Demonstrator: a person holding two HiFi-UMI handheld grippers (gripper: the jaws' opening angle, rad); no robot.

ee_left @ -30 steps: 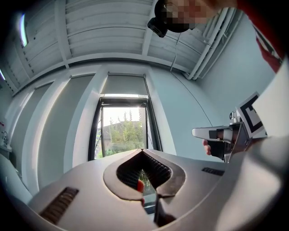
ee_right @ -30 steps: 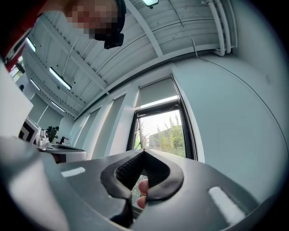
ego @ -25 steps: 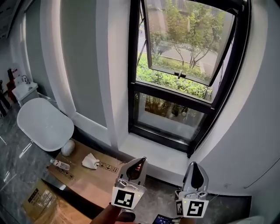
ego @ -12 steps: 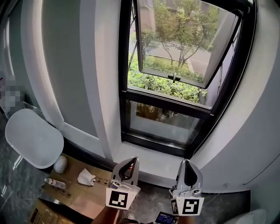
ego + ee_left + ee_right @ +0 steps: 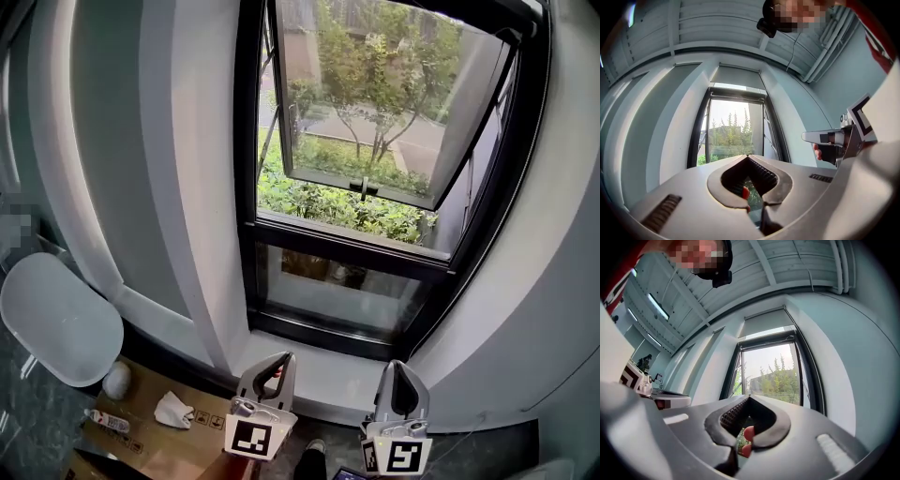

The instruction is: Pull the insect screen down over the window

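A black-framed window [image 5: 251, 187] fills the head view; its upper sash [image 5: 375, 112] is swung outward, with trees behind. A fixed lower pane [image 5: 337, 291] sits under it. In the gripper views a pale grey panel [image 5: 738, 77] [image 5: 766, 324] hangs at the top of the opening, over the upper edge only. My left gripper [image 5: 284, 357] and right gripper [image 5: 396, 367] are low in the head view, side by side, in front of the sill, pointing at the window. Both are shut with nothing held; the tips meet in the left [image 5: 748, 157] and right [image 5: 749, 397] gripper views.
A white window sill [image 5: 319, 370] runs below the frame. On the floor at the left are a white oval seat [image 5: 56, 319], a flat cardboard box [image 5: 141, 445], a crumpled white cloth [image 5: 173, 410] and a small bottle [image 5: 111, 421]. Grey walls flank the window.
The window has grown larger and shifted left in the head view as I moved toward it. Both grippers travelled along with me, staying shut and side by side.
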